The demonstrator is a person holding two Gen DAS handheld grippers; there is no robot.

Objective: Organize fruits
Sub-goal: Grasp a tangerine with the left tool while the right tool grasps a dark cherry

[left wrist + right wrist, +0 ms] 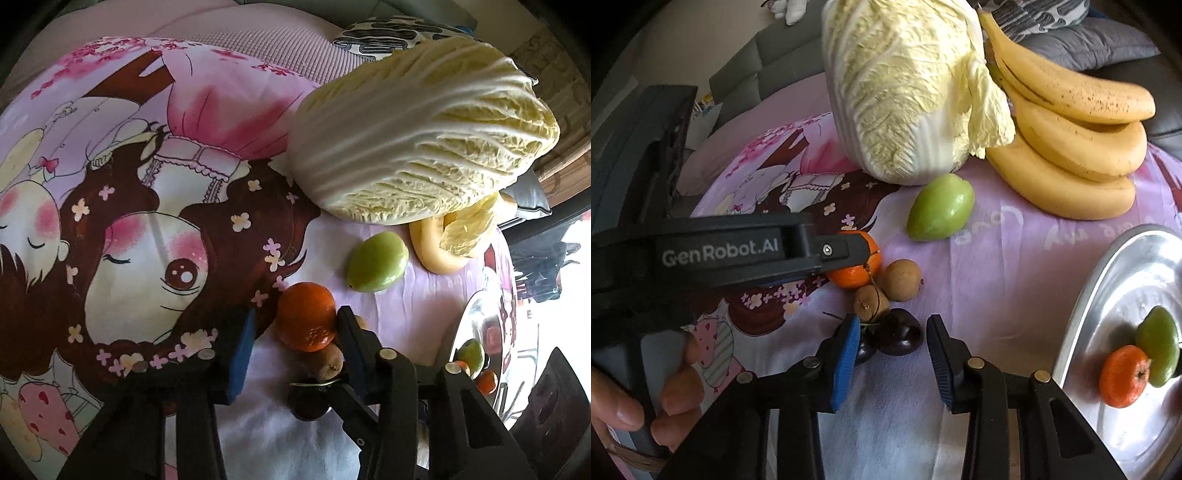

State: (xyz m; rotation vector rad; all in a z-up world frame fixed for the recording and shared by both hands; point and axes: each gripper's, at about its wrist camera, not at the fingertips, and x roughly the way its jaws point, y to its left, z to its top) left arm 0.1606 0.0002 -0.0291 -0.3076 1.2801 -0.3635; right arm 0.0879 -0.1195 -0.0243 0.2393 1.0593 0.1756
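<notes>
An orange mandarin (pixel 306 321) lies on the printed cloth between the open jaws of my left gripper (pixel 295 334); its right finger touches the fruit and the left one stands apart. The mandarin (pixel 855 267) also shows in the right wrist view, half hidden by the left gripper (pixel 827 258). Two brown longans (pixel 901 279) and dark cherries (pixel 899 334) lie beside it. My right gripper (pixel 892 349) is open around the cherries. A green fruit (pixel 940 212) lies farther back. A steel plate (pixel 1108 295) at the right holds a mandarin (pixel 1123 374) and a green fruit (pixel 1158 345).
A napa cabbage (pixel 905 92) and a bunch of bananas (pixel 1071 136) lie at the back of the cloth. Cushions and a sofa stand behind. A hand (pixel 646 398) holds the left gripper's handle at lower left.
</notes>
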